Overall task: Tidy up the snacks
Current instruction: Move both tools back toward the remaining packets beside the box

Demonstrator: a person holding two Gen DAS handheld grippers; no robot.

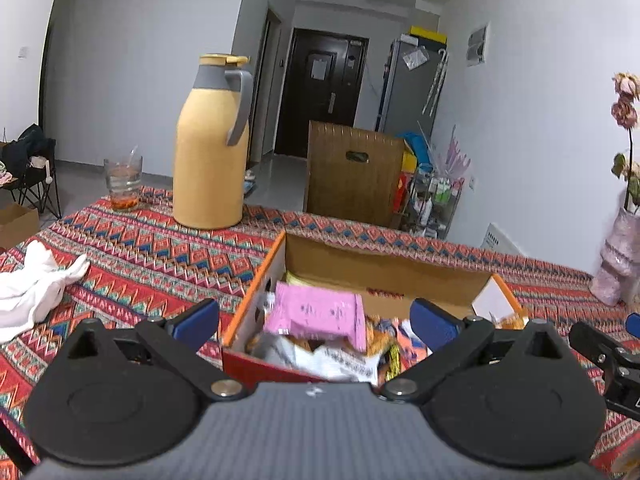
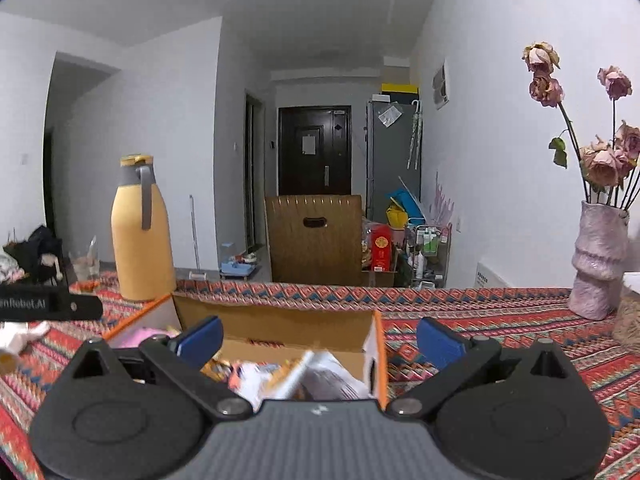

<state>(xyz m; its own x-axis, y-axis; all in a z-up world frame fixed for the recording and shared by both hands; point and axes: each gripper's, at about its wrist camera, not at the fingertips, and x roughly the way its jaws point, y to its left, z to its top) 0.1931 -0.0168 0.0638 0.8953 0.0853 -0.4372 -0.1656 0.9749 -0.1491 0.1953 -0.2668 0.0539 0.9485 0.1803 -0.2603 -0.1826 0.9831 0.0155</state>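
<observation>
An open cardboard box (image 1: pixel 384 276) with orange rims sits on the patterned tablecloth, filled with several snack packets. A pink packet (image 1: pixel 320 314) lies on top of the pile, blurred, between the spread blue pads of my left gripper (image 1: pixel 316 322), which is open. The same box (image 2: pixel 280 328) fills the lower middle of the right wrist view, with white and orange packets (image 2: pixel 316 376) inside. My right gripper (image 2: pixel 320 340) is open above the box's right end, nothing between its fingers. Part of the right gripper (image 1: pixel 608 352) shows at the left view's right edge.
A tall yellow thermos (image 1: pixel 212 144) and a glass (image 1: pixel 123 184) with a reddish drink stand at the table's far left. A white cloth (image 1: pixel 36 284) lies at the left. A pink vase with dried roses (image 2: pixel 598 256) stands at the right. A wooden chair back (image 1: pixel 354 176) rises behind the table.
</observation>
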